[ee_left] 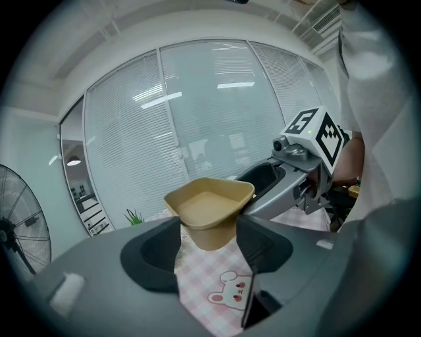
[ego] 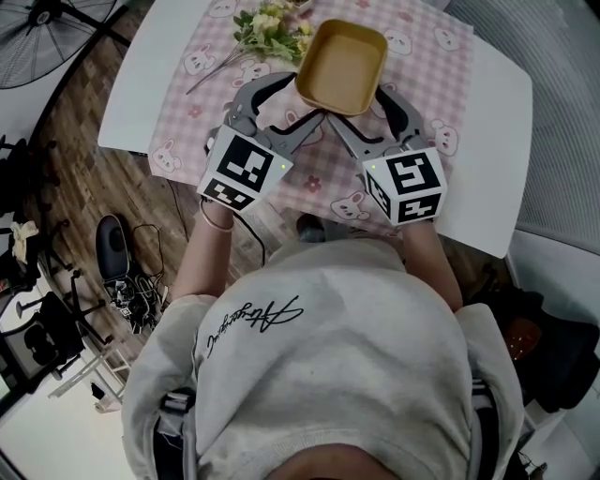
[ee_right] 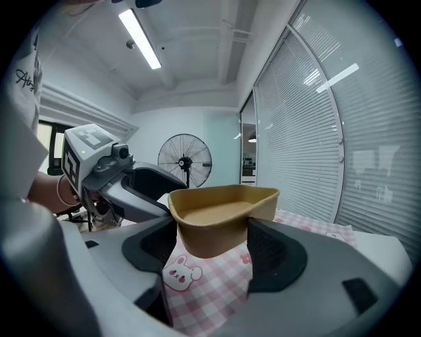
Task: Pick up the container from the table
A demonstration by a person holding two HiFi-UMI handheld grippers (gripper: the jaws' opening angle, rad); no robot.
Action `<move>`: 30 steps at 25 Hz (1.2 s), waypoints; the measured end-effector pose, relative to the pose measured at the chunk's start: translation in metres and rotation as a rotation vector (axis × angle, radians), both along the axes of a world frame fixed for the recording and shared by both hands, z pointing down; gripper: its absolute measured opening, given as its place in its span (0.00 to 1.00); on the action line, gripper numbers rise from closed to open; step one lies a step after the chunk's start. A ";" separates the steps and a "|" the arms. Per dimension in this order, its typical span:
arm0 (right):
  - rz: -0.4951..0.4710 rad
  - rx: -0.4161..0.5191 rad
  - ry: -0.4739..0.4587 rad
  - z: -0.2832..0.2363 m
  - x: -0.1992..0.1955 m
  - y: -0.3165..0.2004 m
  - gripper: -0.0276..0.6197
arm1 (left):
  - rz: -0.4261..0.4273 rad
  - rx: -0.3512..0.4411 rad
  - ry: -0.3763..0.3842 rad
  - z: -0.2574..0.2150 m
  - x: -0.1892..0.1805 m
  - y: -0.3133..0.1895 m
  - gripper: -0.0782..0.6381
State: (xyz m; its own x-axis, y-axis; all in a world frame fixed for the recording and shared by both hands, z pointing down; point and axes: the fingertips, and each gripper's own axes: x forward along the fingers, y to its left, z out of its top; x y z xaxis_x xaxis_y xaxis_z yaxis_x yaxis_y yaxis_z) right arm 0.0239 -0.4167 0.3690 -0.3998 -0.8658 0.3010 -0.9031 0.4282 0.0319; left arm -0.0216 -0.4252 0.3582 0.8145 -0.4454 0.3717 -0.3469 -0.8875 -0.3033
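A tan, rounded-rectangular container (ego: 342, 66) hangs empty above the pink checked cloth (ego: 427, 80), held from its near side by both grippers. My left gripper (ego: 298, 105) is shut on the container's near left corner. In the left gripper view the dark pads (ee_left: 170, 245) press on the tapered base of the container (ee_left: 210, 207). My right gripper (ego: 367, 105) is shut on the near right corner. In the right gripper view the container (ee_right: 222, 214) sits squeezed between the pads (ee_right: 266, 247), clear of the cloth.
A bunch of flowers (ego: 272, 26) lies on the cloth just left of the container. The white table (ego: 502, 112) ends close to my body. A standing fan (ego: 42, 37) and a tangle of cables (ego: 131, 286) are on the wooden floor at the left.
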 end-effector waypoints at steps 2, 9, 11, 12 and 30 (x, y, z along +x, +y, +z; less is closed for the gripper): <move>-0.002 0.005 -0.004 -0.003 -0.002 0.002 0.56 | -0.002 0.005 0.002 -0.003 -0.002 0.002 0.47; -0.009 0.032 -0.008 -0.015 -0.012 0.010 0.55 | -0.012 0.019 0.018 -0.015 -0.012 0.011 0.47; -0.012 0.038 -0.010 -0.019 -0.015 0.012 0.55 | -0.016 0.023 0.021 -0.018 -0.015 0.013 0.47; -0.014 0.041 -0.013 -0.021 -0.016 0.013 0.55 | -0.017 0.026 0.022 -0.020 -0.016 0.014 0.47; -0.036 0.105 -0.043 -0.054 -0.037 0.042 0.55 | -0.028 0.072 0.049 -0.055 -0.038 0.044 0.47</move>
State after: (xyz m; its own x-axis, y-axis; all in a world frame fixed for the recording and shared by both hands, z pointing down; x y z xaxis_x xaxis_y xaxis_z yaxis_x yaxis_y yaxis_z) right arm -0.0131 -0.3745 0.3148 -0.4419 -0.8765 0.1912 -0.8888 0.4567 0.0394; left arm -0.0593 -0.3814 0.3034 0.8179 -0.4924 0.2976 -0.3873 -0.8538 -0.3480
